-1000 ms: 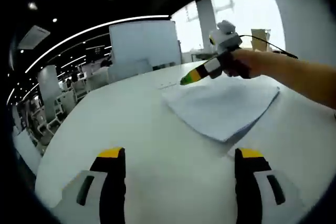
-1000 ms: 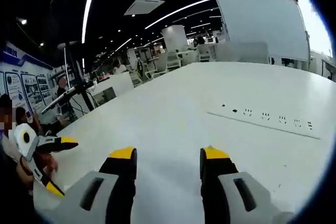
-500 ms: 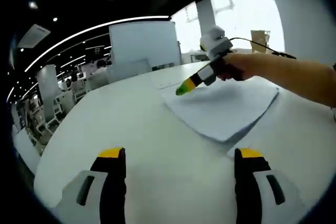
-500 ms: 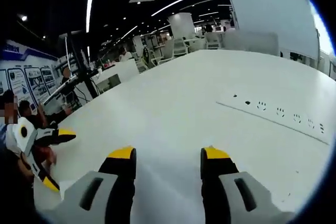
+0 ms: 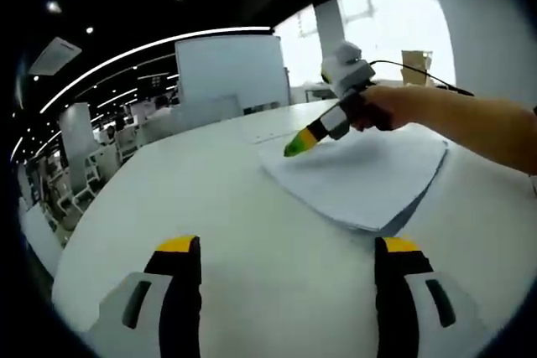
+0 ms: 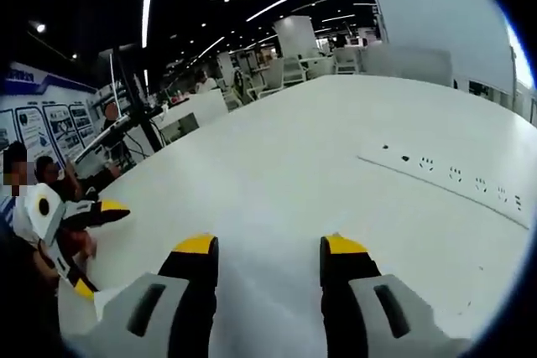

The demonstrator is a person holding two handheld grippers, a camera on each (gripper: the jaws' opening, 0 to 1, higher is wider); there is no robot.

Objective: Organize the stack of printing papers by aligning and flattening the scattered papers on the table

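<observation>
Two hand-held grippers are hovering over the white bench (image 5: 210, 199). Seen from the left gripper view, the left hand-held gripper (image 5: 285, 251) is holding its yellow-tipped jaws wide apart with nothing between them, well short of the stack of printing papers (image 5: 361, 175), which is lying flat on the bench ahead and to the right, its sheets slightly fanned at the near edge. The right hand-held gripper (image 5: 300, 142), gripped by a person's hand (image 5: 388, 108), is pointing its tip down at the far left corner of that stack; whether it is touching the paper is unclear. From the right gripper view, the right hand-held gripper's jaws are standing narrowly parted and empty above bare bench, with a strip of power sockets (image 6: 453, 175) set into the surface to the right.
</observation>
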